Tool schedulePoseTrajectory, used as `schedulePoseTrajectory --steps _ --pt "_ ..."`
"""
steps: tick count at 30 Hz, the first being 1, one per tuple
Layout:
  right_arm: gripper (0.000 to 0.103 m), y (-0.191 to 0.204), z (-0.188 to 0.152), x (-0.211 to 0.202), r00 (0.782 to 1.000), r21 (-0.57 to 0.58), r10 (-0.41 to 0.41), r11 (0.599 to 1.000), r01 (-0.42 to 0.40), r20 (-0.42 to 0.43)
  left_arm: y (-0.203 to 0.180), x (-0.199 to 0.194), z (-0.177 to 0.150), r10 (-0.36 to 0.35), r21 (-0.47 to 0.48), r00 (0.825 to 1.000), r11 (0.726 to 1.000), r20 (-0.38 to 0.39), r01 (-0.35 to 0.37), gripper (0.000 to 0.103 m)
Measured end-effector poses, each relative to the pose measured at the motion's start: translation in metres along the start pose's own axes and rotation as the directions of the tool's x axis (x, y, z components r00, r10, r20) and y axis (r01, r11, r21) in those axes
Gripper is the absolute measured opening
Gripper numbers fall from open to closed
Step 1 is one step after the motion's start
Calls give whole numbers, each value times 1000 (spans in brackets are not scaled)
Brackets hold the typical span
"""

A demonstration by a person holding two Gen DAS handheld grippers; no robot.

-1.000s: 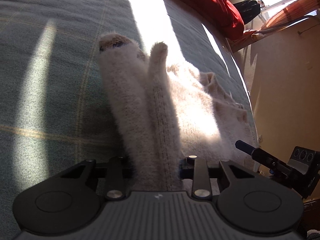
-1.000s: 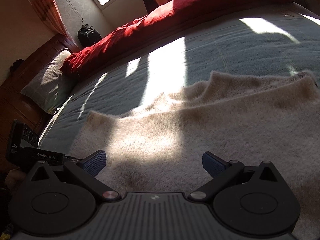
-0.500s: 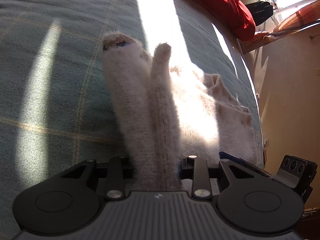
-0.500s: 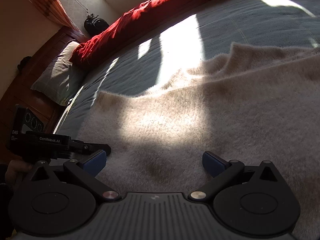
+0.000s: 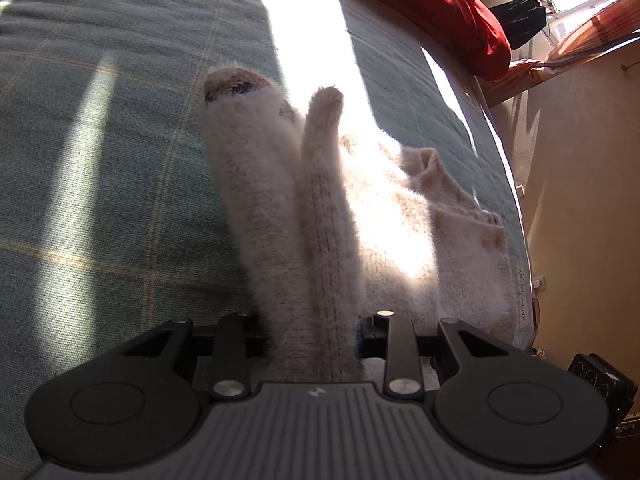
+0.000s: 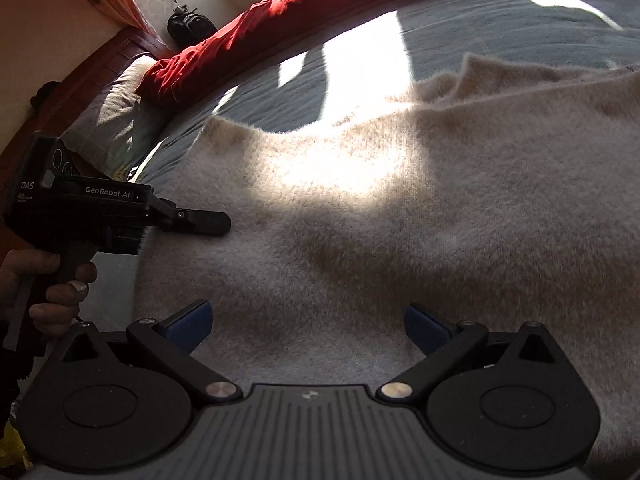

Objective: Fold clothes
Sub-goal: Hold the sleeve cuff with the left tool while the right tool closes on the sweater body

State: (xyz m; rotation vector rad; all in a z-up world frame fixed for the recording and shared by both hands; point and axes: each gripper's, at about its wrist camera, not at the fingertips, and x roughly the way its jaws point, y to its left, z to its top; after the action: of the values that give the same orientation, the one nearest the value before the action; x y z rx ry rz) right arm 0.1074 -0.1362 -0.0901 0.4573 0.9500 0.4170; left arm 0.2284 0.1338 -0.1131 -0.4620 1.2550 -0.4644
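Fluffy cream knitted sweater [image 6: 400,220] lies spread on the grey-green checked bed [image 5: 100,160], filling centre and right of the right wrist view. Left hand-held gripper [image 5: 314,332] clenched on a bunched fold of it, bottom centre. Right hand-held gripper [image 6: 306,322] released, jaws wide above the knit.

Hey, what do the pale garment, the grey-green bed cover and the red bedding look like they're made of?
Pale garment: a fuzzy knit, probably wool or a brushed synthetic; ribbed stitches and a hairy halo show where sun hits it. 
Grey-green bed cover: matte woven cloth with thin tan check lines; the fibre is unclear. 
Red bedding: smooth, thin woven fabric, maybe cotton, crumpling in soft folds with a faint sheen.
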Motion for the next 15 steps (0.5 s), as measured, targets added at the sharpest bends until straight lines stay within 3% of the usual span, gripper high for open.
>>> schedulePoseTrajectory --steps 7,11,15 --pt "103 -18 -37 -6 996 90 -29 995 37 -86 -9 1 -1 37 0 999 999 1 -37 31" --pt "103 -9 -34 -18 998 71 -30 997 33 -53 -13 -1 -1 51 2 999 999 6 -51 31" --pt "103 -5 -10 -23 995 23 -60 998 58 78 -20 -5 -2 63 26 998 998 11 -64 31"
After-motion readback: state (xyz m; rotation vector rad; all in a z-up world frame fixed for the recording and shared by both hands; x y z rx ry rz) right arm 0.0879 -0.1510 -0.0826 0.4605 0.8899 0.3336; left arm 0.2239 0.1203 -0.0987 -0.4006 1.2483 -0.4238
